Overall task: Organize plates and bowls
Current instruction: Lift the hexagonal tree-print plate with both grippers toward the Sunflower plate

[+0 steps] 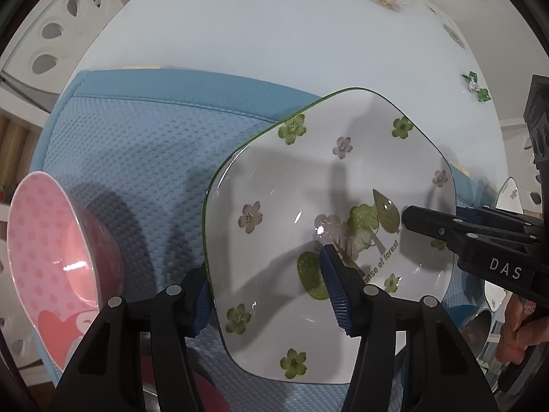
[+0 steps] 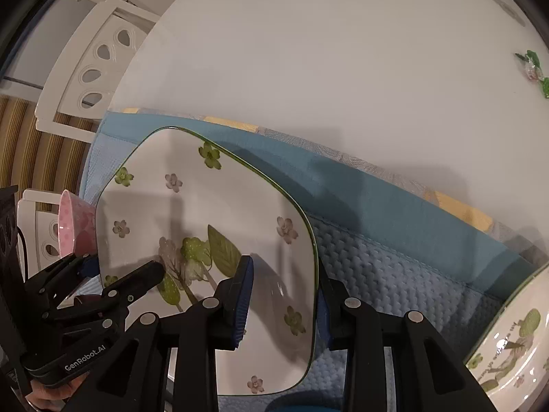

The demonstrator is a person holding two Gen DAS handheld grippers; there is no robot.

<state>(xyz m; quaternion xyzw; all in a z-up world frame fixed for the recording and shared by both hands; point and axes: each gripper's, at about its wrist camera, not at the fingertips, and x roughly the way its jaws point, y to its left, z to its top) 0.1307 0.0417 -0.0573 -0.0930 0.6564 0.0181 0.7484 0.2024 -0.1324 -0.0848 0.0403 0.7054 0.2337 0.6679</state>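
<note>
Sitting on the blue mat (image 1: 137, 158), the floral plate (image 1: 308, 185) is being gripped from both sides at once. The left gripper (image 1: 267, 295) is straddling the plate's left rim, one blue pad under the edge and the other pressing the inside, clamped on it. The right gripper (image 2: 284, 302) is doing the same at the opposite rim, its fingers (image 2: 242, 295) closed across the green-lined edge. Each gripper is reaching in low, and each is showing in the other's view, crossing in from the side. A pink bowl (image 1: 44, 261) is tipping on its side just left of the plate. A second floral plate (image 2: 507, 346) is lying to the right, near the mat's edge. A white table (image 2: 326, 68) is lying under the mat.
</note>
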